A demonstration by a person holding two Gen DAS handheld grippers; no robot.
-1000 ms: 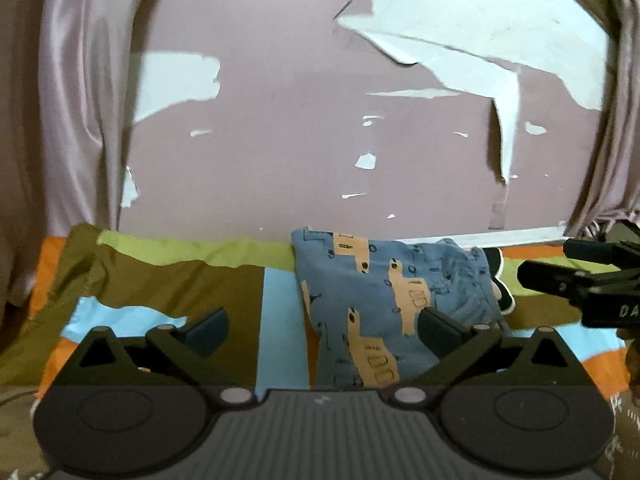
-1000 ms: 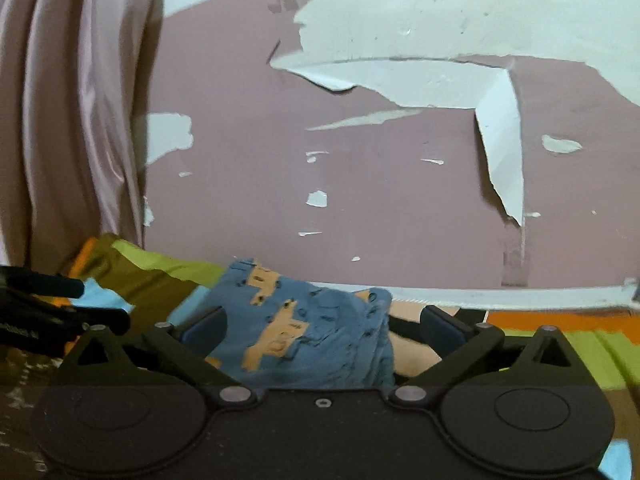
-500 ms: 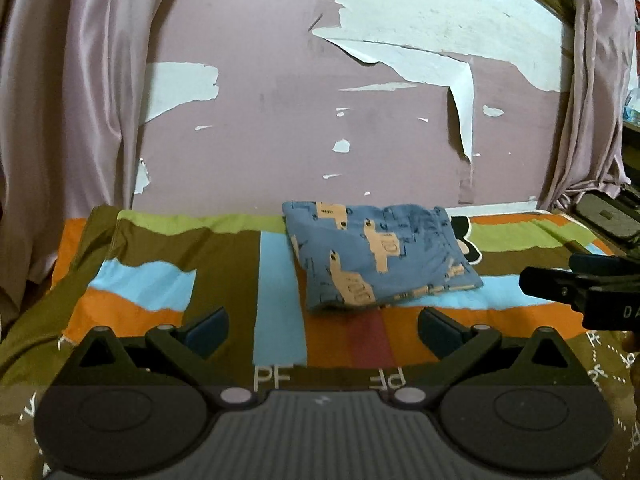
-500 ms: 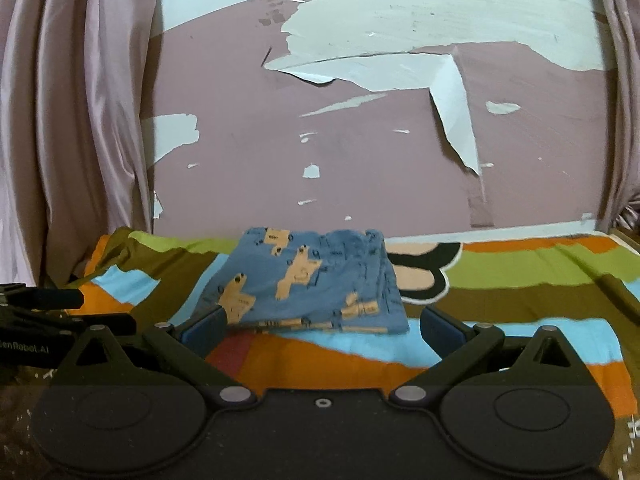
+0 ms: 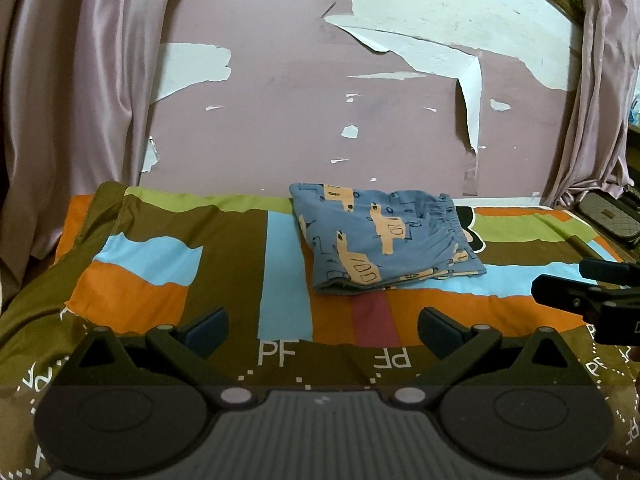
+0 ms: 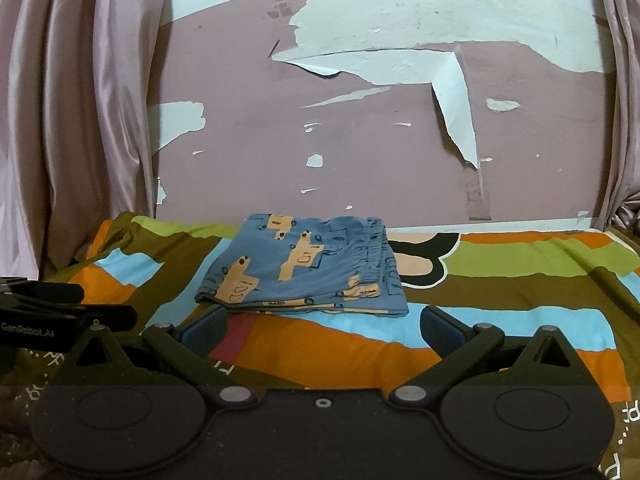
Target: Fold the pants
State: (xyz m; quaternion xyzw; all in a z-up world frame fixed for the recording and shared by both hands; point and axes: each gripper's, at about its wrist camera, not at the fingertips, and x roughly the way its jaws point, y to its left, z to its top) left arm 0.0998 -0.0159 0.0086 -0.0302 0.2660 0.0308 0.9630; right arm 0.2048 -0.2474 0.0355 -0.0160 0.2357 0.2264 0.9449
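A: Nearest you, your left hand-held gripper point(image 5: 322, 330) has its blue-padded fingers point(image 5: 206, 330) spread wide with nothing between them, hanging over the striped bedspread of brown, orange, sky-blue and green with white "PF" lettering point(image 5: 224, 264).

B: And the right one?

A: Your right hand-held gripper point(image 6: 322, 324) is just as wide and just as empty. From your left wrist view its black fingers point(image 5: 576, 288) reach in at the right edge; from your right wrist view the left tool sits at the left edge.

B: How much room lies ahead of you?

A: Between both sets of fingertips and the garment there is an open band of bedspread. To your left a broad stretch of cover runs out to its rumpled left edge, where it meets the hanging pale mauve satin curtain point(image 5: 76, 100).

B: Where are the pants?

A: The folded blue cotton pants printed with tan vehicles point(image 5: 380, 236) lie flat in a compact stack towards the back of the bed, close to the wall. Layered edges face you, and the gathered elastic waistband point(image 6: 374, 258) is on the right side. They partly cover a black-and-peach cartoon figure printed on the cover point(image 6: 424, 260).

B: And beyond?

A: The pink wall with peeling paint and bare white patches point(image 5: 360, 92) closes off the far edge of the bed. A second curtain point(image 5: 600, 92) hangs at the right. A dark quilted bag or case point(image 5: 608, 216) sits at the far right; what it holds cannot be seen.
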